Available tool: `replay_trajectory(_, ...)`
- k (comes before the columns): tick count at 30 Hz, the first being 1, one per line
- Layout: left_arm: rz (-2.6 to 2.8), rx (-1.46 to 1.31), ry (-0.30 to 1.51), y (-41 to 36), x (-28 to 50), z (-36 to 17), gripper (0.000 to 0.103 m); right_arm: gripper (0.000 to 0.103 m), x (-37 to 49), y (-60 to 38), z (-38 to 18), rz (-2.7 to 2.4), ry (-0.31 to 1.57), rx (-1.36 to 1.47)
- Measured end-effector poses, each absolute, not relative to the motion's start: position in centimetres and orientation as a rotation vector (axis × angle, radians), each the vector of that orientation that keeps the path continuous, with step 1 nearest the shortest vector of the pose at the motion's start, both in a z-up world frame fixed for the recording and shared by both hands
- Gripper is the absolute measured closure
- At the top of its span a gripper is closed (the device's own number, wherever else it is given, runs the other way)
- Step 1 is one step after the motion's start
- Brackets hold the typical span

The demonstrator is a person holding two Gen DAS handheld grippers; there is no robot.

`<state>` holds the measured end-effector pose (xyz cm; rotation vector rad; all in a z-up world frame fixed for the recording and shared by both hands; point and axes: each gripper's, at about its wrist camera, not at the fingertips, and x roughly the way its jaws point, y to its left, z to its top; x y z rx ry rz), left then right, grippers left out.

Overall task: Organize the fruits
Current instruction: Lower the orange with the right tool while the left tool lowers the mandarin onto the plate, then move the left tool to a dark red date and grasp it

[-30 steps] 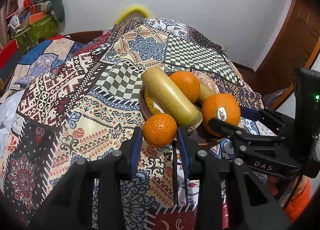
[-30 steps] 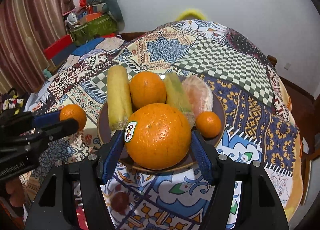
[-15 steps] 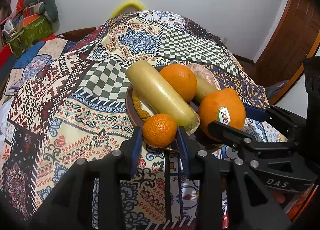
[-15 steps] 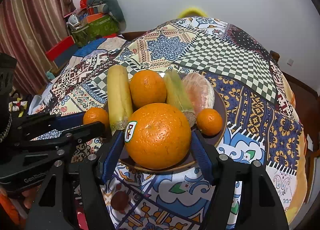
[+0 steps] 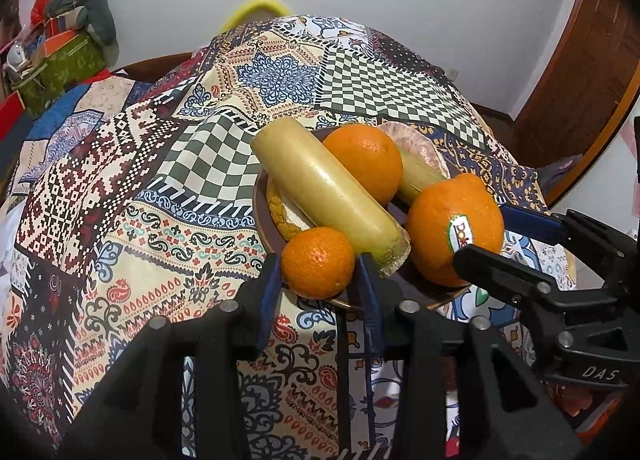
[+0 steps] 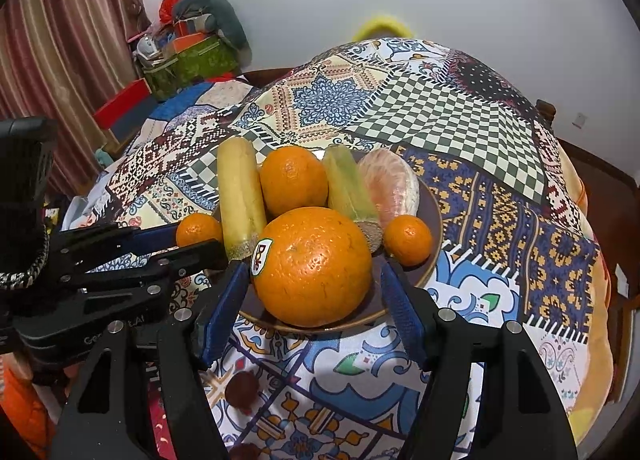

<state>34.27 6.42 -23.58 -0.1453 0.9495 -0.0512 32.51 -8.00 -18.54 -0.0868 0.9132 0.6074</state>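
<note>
A brown plate on the patterned tablecloth holds a yellow cane piece, an orange, a green cane piece, a peeled pomelo segment and a small mandarin. My left gripper is shut on another small mandarin at the plate's near left rim. My right gripper has its pads apart from the big orange with a Dole sticker, which rests on the plate's front. The big orange also shows in the left wrist view.
A small dark round fruit lies on the cloth in front of the plate. Boxes and clutter stand at the far left by a curtain. A wooden door is at the right.
My left gripper has carried the small mandarin rightward to the plate's rim. My right gripper's pads have opened away from the big orange, which now sits on the plate.
</note>
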Motion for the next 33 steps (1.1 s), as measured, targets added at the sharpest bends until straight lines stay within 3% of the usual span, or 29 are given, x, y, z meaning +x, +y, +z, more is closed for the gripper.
replay_trajectory(3,-0.048,-0.142,0.927,6.4,33.6,-22.8,0.045,0.037,32.1,-8.4,-18.2,0.600,0.909,-0.085)
replay_trajectory(18,-0.027,-0.117,0.778,5.6,25.6,-14.4,0.044,0.037,26.4,-11.1,-11.9,0.548,0.787,-0.083)
replay_trajectory(22,-0.033,-0.103,0.745,4.7,23.1,-12.8,0.042,0.033,24.5,-11.7,-10.8,0.541,0.756,-0.089)
replay_trajectory(33,-0.047,-0.101,0.787,3.9,20.1,-14.2,0.040,0.032,21.4,-12.0,-13.1,0.523,0.813,-0.097)
